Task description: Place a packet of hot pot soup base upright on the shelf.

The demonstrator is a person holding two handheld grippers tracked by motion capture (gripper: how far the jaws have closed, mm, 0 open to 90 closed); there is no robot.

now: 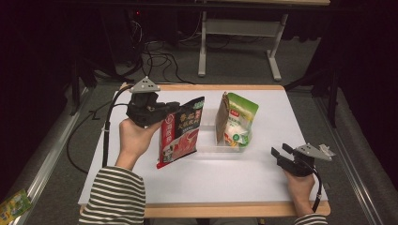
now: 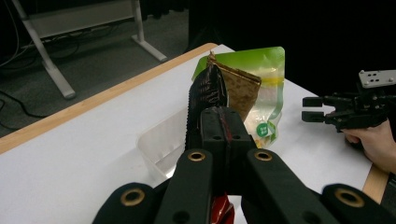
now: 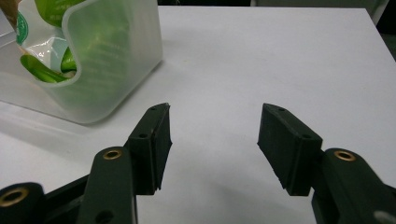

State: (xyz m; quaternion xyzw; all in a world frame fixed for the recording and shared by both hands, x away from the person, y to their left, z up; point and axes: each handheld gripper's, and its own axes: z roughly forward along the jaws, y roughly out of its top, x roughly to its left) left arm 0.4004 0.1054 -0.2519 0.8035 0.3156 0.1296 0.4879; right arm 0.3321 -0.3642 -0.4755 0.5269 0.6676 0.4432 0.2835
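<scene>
Red pouch on its way to the clear tub

At centre left of the high view, the left gripper [image 1: 171, 107] is clamped on the top edge of the red pouch [image 1: 180, 136], which hangs tilted just left of the clear tub [image 1: 211, 147] at frame centre. To go in cleanly, the pouch likely needs lifting above the rim and lowering upright beside the two pouches already standing inside, a brown one [image 1: 222, 115] and a green one [image 1: 240, 123]. At lower right, the right gripper [image 1: 280, 152] rests with its jaws apart and nothing between them. Count: three pouches, one tub, two grippers.
</scene>
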